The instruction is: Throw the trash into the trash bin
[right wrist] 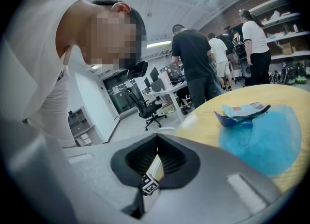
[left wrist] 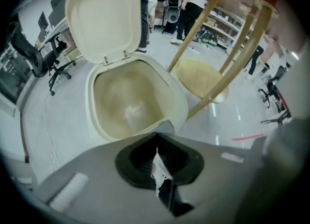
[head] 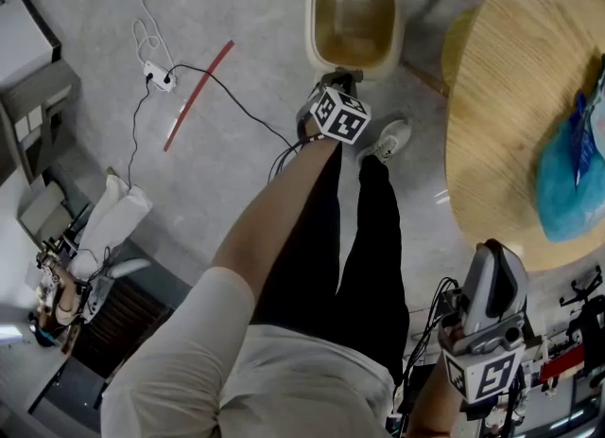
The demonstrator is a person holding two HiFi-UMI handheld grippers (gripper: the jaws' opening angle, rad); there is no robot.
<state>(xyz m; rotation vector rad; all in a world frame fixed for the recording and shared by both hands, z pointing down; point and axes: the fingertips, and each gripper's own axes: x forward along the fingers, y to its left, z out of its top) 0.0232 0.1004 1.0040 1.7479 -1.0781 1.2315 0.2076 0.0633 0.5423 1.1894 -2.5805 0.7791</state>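
Observation:
The cream trash bin (head: 352, 20) stands on the floor with its lid (left wrist: 104, 17) swung up, and its inside (left wrist: 128, 102) looks bare. My left gripper (head: 337, 81) points steeply down just in front of the bin's near rim. In the left gripper view it (left wrist: 156, 143) is shut on a thin white, red and black wrapper scrap (left wrist: 162, 177). My right gripper (head: 497, 254) hangs at the near edge of the round wooden table (head: 501, 143), shut (right wrist: 156, 146) with nothing in it. A blue bag (right wrist: 264, 138) and a crumpled wrapper (right wrist: 242, 112) lie on the table.
A wooden stool (left wrist: 201, 78) stands just right of the bin. A power strip with a black cable (head: 159, 75) and a red strip (head: 198, 96) lie on the floor to the left. My feet (head: 388, 138) are close to the bin. Several people (right wrist: 198, 63) stand beyond the table.

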